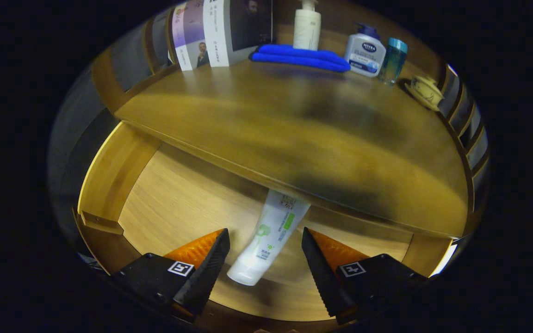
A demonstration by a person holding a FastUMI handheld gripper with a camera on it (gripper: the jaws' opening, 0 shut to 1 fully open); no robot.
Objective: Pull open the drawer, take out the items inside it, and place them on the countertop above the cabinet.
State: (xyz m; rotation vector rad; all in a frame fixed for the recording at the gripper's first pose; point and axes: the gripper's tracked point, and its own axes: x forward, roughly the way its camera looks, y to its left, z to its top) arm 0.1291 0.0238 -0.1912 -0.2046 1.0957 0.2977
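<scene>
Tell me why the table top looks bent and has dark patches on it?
In the gripper view the fisheye lens bows the countertop; the dark smudges look like shadows, and soft glare streaks its wood. The open fingers straddle a sharply lit white tube in the drawer.

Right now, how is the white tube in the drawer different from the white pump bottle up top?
The tube lies flat in the open drawer, between the open gripper's fingers; the pump bottle stands upright on the countertop, on a blue cloth. The tube has green print; the bottle looks plain. Both are white.
</scene>
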